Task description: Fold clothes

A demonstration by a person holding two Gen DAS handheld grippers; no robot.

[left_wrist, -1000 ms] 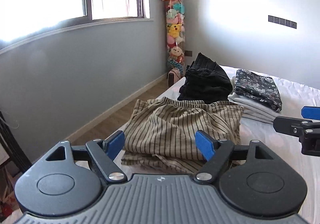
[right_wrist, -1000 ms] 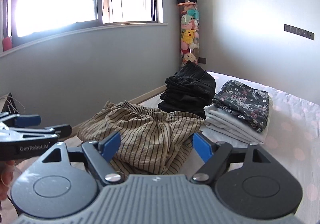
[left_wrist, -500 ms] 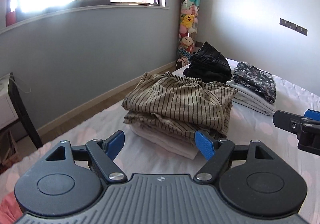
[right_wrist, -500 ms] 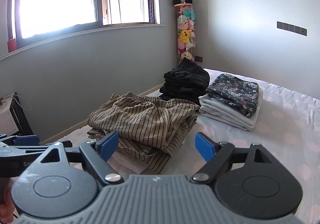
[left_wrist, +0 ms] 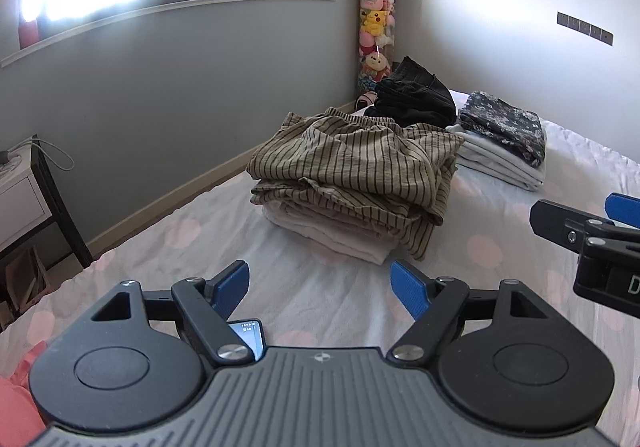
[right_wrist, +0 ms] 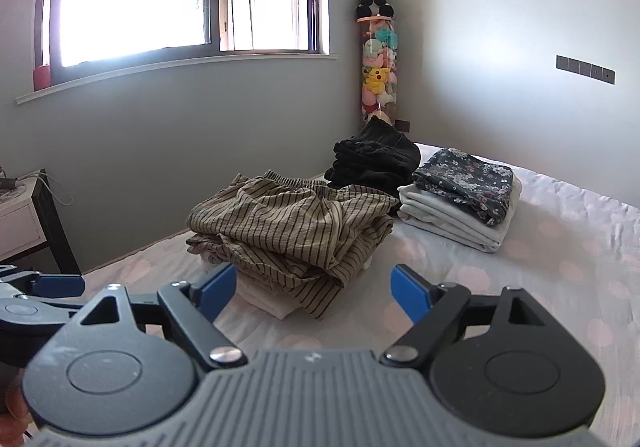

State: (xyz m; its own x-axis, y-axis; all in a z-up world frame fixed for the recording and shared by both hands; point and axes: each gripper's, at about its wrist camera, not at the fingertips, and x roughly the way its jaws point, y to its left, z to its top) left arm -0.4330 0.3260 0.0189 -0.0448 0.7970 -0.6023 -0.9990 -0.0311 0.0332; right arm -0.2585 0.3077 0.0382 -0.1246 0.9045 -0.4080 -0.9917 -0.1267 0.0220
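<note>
A folded tan garment with dark stripes (left_wrist: 352, 167) (right_wrist: 292, 219) lies on top of a pale folded piece on the bed (left_wrist: 320, 287). My left gripper (left_wrist: 320, 285) hangs open over the sheet, short of that pile, with nothing between its blue pads. My right gripper (right_wrist: 310, 287) is open too, its pads just in front of the pile's near edge and apart from it. Behind the pile sit a black folded stack (left_wrist: 416, 95) (right_wrist: 376, 159) and a floral piece on white folded clothes (left_wrist: 504, 127) (right_wrist: 464, 183). The right gripper's finger (left_wrist: 560, 219) shows at the right of the left wrist view.
A pink garment (left_wrist: 16, 407) lies at the bottom left corner. A phone (left_wrist: 248, 335) rests on the sheet under my left gripper. A white bedside table (left_wrist: 24, 199) stands left of the bed. A tube of plush toys (left_wrist: 374, 23) fills the room's corner.
Both grippers have drawn back from the striped pile, which now looks smaller and farther. More bare sheet shows in front of it. The phone and pink garment have come into view.
</note>
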